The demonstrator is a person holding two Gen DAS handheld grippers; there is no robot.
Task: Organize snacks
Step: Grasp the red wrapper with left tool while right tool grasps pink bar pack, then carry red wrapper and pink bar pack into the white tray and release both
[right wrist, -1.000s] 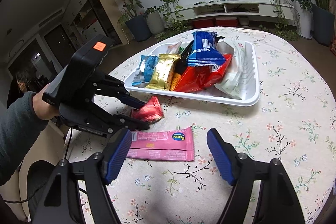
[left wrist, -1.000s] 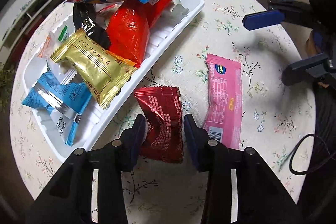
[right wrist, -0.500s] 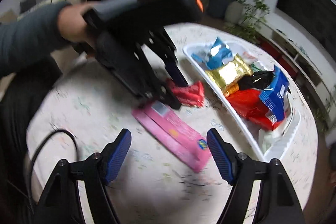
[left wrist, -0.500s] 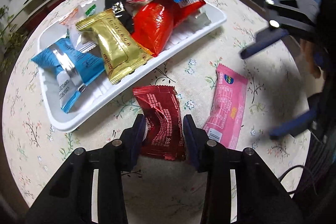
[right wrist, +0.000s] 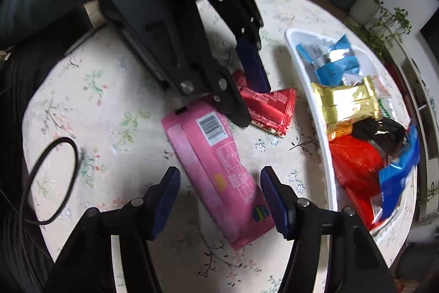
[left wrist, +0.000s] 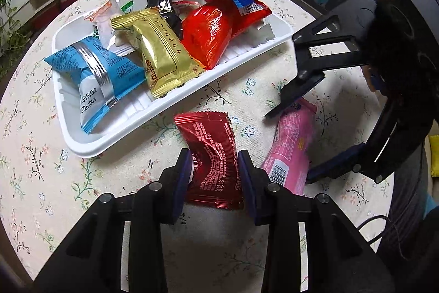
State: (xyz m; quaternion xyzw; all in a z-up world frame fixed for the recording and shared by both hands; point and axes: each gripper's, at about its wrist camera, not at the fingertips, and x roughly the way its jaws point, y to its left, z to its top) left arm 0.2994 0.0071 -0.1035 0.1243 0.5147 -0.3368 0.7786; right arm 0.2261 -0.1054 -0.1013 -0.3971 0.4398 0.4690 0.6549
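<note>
Two snacks lie loose on the flowered tablecloth (left wrist: pixel 82 183), just beside the white tray (left wrist: pixel 90 147) heaped with the other packets. The left gripper (left wrist: pixel 214 177) points steeply down over the dark red packet (left wrist: pixel 214 155); its jaws are closing, the blue pads touching the wrapper's two long edges, which pinch in at the waist there. The right gripper (right wrist: pixel 219 199) stands over the pink bar (right wrist: pixel 219 169), jaws closing with the bar between them, the pads still apart from its sides. In the tray a gold packet (left wrist: pixel 162 56) lies between a light blue packet (left wrist: pixel 93 73) and a bright red bag (left wrist: pixel 208 37). A black cable (right wrist: pixel 55 177) loops at the table's near-left edge.
</note>
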